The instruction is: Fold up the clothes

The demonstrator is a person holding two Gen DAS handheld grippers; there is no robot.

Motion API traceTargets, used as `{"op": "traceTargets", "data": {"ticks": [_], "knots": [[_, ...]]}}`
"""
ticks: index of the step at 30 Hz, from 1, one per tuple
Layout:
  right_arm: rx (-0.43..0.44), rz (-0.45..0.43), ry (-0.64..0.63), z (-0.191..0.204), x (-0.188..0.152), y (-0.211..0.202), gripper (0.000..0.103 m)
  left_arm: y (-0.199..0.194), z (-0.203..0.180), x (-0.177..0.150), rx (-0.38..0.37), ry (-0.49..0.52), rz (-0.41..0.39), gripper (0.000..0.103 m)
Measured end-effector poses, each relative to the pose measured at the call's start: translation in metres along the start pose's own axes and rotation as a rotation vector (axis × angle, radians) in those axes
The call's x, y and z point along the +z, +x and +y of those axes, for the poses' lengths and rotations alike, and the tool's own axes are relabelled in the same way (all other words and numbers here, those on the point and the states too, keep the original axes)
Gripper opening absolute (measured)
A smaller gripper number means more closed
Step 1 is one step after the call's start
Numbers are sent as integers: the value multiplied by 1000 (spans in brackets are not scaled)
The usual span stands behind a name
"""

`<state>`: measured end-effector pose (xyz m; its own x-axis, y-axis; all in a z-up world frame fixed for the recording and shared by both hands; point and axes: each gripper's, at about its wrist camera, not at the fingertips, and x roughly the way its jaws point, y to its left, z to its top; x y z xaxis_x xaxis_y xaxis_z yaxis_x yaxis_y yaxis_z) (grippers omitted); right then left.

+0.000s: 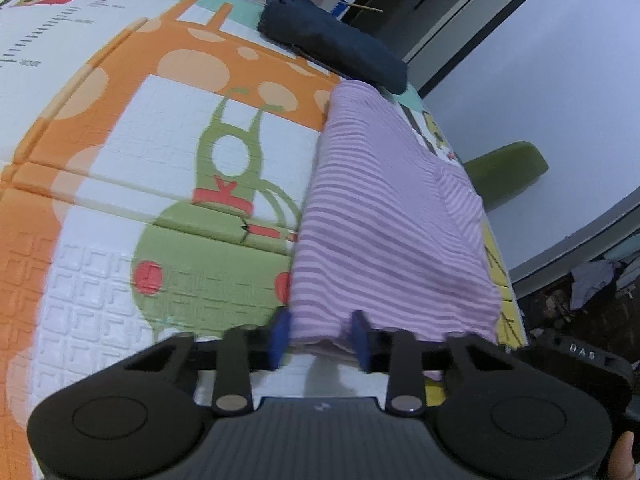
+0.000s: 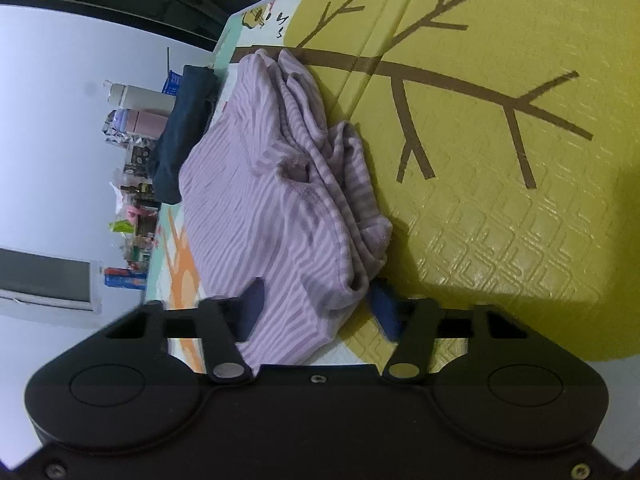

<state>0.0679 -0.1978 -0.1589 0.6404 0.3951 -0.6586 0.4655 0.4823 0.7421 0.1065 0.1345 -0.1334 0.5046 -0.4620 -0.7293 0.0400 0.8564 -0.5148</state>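
A lilac striped garment (image 1: 384, 216) lies on the patterned play mat (image 1: 132, 128), folded into a long band. My left gripper (image 1: 322, 338) has its blue fingers either side of the garment's near edge, with a gap between them. In the right wrist view the same garment (image 2: 260, 208) is bunched along its right side. My right gripper (image 2: 320, 308) is open, its blue fingers straddling the garment's near corner on the yellow mat (image 2: 500, 220).
A folded dark navy garment (image 1: 332, 40) lies at the mat's far edge, also in the right wrist view (image 2: 180, 132). Bottles and packets (image 2: 136, 120) stand beyond it. A green chair (image 1: 508, 172) is past the mat's right edge.
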Motion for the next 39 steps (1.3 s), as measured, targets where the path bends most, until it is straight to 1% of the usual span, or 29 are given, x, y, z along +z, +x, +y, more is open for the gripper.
{"op": "traceTargets", "data": {"ticks": [1,2,5,7,9,13,19,23,27,32,35,39], "knots": [[-7,-6,-3,-1,-1,0,26,1,2,0,-7,-4,3,22],[-12,-14,-3,-2,-1,0,21,1,3,0,-15,-8,7,22],[1,-28,12,-7,-2,-1,17,0,1,-2,-3,4,-1,20],[2,-38,8,-8,-4,-1,16,-1,-3,-3,8,14,-4,17],[0,-50,-2,-6,-6,-3,14,-2,-5,-5,2,13,-3,15],[-10,-72,-20,-4,-6,-9,13,-3,-10,-9,-9,12,14,14],[-48,-112,-26,-7,-2,-23,12,-1,-25,-22,-25,18,44,14],[-66,-129,-30,-11,4,-36,11,-1,-42,-34,-30,25,62,14],[-84,-136,-42,-20,14,-53,11,3,-65,-49,-27,54,79,14],[-88,-128,-44,-40,28,-75,10,6,-95,-72,11,59,81,14],[-90,-102,-68,-53,39,-87,10,6,-114,-86,58,54,70,14],[-82,-56,-86,-72,53,-104,10,7,-140,-107,101,47,59,14]]}}
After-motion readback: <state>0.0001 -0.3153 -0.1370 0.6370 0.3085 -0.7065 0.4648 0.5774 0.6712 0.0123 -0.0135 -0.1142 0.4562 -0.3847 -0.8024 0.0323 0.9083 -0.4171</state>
